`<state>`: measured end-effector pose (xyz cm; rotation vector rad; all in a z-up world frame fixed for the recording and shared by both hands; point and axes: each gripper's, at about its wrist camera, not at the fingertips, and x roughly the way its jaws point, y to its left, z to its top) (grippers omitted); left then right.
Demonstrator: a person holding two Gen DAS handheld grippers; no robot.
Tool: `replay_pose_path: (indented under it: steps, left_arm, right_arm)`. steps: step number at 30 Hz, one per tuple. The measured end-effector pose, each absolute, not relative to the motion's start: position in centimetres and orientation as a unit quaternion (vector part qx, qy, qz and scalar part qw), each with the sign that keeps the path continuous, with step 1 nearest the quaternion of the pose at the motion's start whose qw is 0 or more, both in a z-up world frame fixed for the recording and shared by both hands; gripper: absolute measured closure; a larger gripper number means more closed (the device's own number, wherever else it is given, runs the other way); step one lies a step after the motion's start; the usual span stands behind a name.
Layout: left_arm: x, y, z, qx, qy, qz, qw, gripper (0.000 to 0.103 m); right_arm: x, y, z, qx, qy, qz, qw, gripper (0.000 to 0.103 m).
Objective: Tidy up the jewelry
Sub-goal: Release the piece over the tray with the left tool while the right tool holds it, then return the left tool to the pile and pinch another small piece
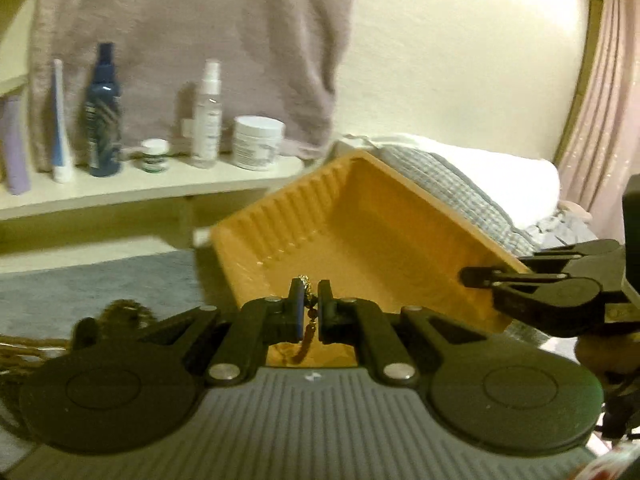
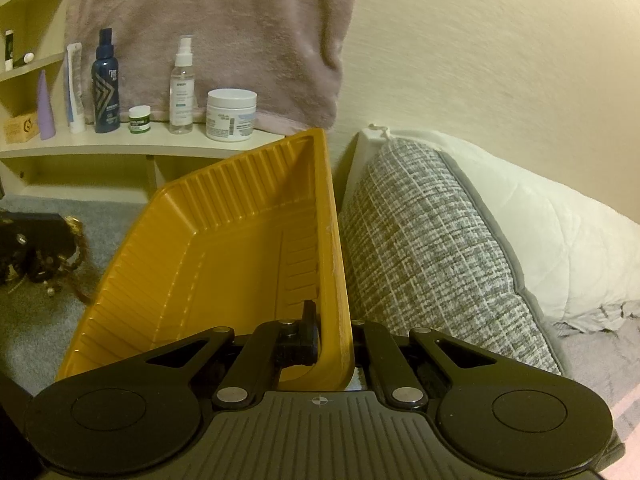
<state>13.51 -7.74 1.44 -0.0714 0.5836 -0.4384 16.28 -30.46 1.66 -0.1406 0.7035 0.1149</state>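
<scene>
Both grippers loaded: left gripper (image 1: 308, 312) pinches a thin beaded chain (image 1: 307, 320) hanging just above the near edge of the orange tray (image 1: 360, 216), right gripper (image 2: 334, 340) clamps the tray's rim; mid-transfer, likely next is carry over the basin, then release.

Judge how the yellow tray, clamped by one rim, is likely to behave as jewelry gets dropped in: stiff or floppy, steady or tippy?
The yellow tray looks like thin moulded plastic, probably light; its ribbed walls should stiffen it. The right gripper clamps only one rim, so it may flex or pivot. The chain in the left gripper hangs limp and would likely slide on the smooth floor.
</scene>
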Motion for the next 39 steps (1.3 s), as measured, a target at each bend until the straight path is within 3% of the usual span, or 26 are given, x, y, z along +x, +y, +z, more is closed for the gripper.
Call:
replay_pose_path:
  steps: [11, 14, 27, 35, 39]
  left_arm:
    - [13.7, -10.3, -1.5, -0.02, 0.325, -0.231, 0.917, 0.096]
    - [13.3, -9.7, -1.6, -0.024, 0.326, -0.224, 0.918, 0.082]
    - [10.8, -2.2, -3.7, -0.019, 0.335, -0.074, 0.939, 0.069]
    - [12.1, -0.7, -4.8, -0.015, 0.335, -0.044, 0.941, 0.069]
    - [13.1, -1.6, -5.5, -0.004, 0.335, -0.051, 0.941, 0.079]
  right_arm:
    - [16.3, -30.5, 1.6, -0.062, 0.346, 0.056, 0.934, 0.099]
    - [16.2, -30.6, 1.5, -0.059, 0.347, 0.054, 0.934, 0.099]
    - [16.2, -30.9, 1.3, -0.053, 0.348, 0.052, 0.935, 0.099]
    - [16.3, -30.9, 1.2, -0.053, 0.349, 0.051, 0.934, 0.099]
    - [16.3, -31.0, 1.1, -0.052, 0.35, 0.051, 0.934, 0.099]
